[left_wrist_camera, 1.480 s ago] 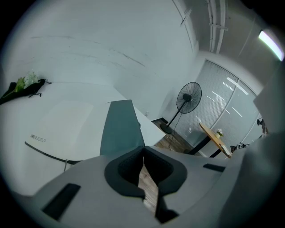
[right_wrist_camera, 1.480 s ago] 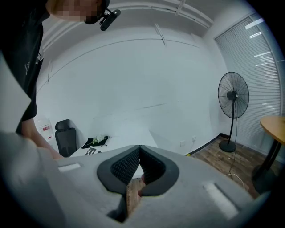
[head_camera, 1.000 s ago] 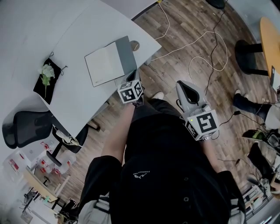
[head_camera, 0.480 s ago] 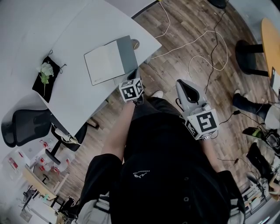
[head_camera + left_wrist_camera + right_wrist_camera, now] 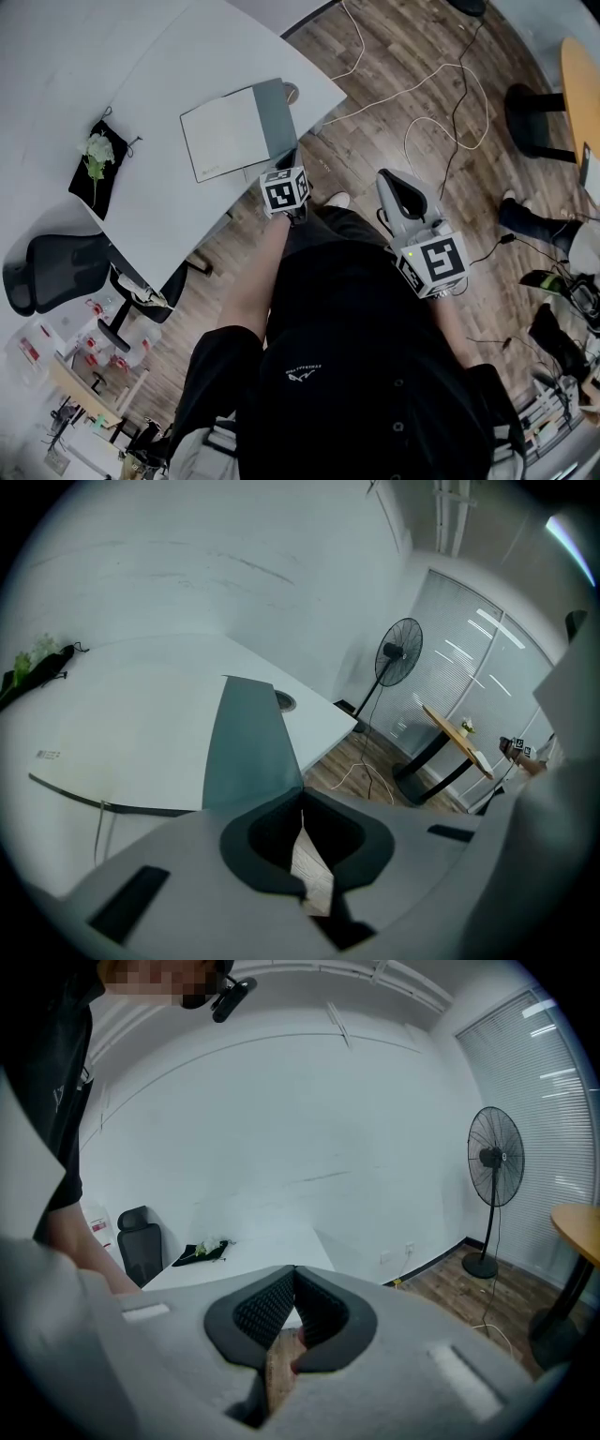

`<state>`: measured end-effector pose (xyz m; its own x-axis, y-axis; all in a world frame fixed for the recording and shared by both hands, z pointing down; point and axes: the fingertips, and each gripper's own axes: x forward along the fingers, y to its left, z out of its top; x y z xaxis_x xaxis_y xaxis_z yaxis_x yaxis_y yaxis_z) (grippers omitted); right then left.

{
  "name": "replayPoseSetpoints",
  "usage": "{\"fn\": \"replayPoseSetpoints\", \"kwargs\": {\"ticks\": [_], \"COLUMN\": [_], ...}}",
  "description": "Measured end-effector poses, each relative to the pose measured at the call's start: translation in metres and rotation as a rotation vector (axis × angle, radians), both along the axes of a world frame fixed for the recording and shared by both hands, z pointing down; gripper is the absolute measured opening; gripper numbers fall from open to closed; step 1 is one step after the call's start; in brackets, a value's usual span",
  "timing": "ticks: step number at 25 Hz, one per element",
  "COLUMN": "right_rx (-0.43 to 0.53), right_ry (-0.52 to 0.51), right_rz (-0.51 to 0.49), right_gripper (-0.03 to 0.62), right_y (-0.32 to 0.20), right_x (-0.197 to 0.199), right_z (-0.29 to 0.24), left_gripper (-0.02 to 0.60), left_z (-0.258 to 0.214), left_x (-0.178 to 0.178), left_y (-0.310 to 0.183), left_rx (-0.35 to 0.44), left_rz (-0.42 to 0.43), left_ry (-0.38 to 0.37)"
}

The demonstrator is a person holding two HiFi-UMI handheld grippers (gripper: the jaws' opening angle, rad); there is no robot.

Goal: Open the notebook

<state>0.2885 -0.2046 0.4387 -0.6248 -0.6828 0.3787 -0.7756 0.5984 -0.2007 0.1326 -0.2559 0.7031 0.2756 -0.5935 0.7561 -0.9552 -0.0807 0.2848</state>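
Lower now: my left gripper (image 5: 286,161), jaws shut on nothing, just beside the notebook (image 5: 230,133), which lies open on the white table (image 5: 178,56). My right gripper (image 5: 395,184) hangs shut, empty, off the table. White flower (image 5: 96,150) lies on black cloth (image 5: 111,180).

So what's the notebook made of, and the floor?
The notebook has a big white face that looks like matte paper or card. Its grey-green strip could be card, cloth or plastic; the look leaves that open. The floor looks like wood planks or wood-look laminate: brown grain runs in strips.
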Motion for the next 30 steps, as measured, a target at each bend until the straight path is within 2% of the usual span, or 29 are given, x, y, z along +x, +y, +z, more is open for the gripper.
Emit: {"fn": "replayPoseSetpoints", "kwargs": {"ticks": [19,30], "right_rx": [-0.008,-0.010], "right_ry": [0.013,0.022], "right_rz": [0.003,-0.001], "right_gripper": [0.005,0.005], "right_y": [0.005,0.013], "right_x": [-0.001,-0.009], "right_z": [0.005,0.005], "left_gripper": [0.011,0.011], "left_z": [0.013,0.010], "left_x": [0.002,0.007], "left_y": [0.001,0.004], "left_rx": [-0.012,0.013], "left_rz": [0.074,0.125], "left_ry": [-0.058,-0.026]}}
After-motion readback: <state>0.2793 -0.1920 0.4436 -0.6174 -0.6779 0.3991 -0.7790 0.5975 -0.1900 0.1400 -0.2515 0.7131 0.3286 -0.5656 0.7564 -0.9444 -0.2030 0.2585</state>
